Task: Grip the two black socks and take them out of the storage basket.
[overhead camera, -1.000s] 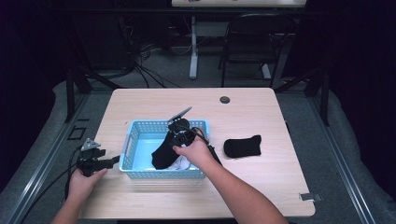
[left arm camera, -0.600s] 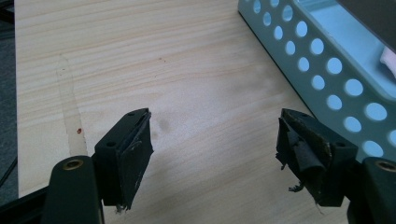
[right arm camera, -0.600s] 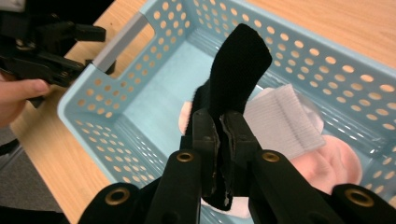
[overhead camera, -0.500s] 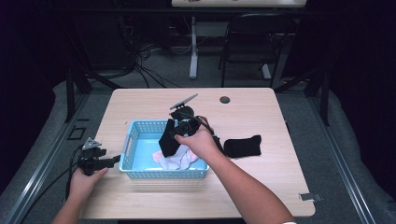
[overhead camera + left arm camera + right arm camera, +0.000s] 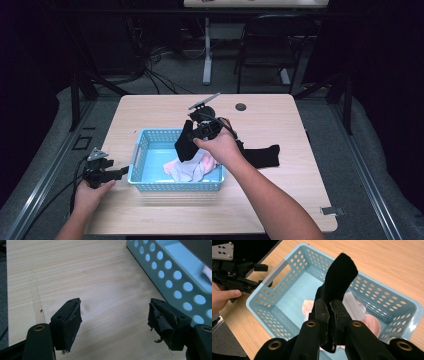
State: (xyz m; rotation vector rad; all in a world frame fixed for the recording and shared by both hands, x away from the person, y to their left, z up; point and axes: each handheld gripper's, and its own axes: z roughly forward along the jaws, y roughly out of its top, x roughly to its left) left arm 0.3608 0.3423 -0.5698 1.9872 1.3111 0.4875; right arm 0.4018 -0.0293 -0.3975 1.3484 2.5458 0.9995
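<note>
Right hand-held gripper (image 5: 330, 312) risen, clamped on limp black sock (image 5: 339, 275) above blue basket (image 5: 274, 272); left (image 5: 115, 315) gapes empty.

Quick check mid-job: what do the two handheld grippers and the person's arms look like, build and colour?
Both are black two-jaw tools. The left gripper has blocky black jaws with frayed, worn pads, brass-ringed bolt holes, a grey three-cornered plate on top and a black cable trailing off. The right gripper has the same jaws, brass-ringed pivots and a grey plate. The forearms are bare; no sleeves or gloves visible.
</note>
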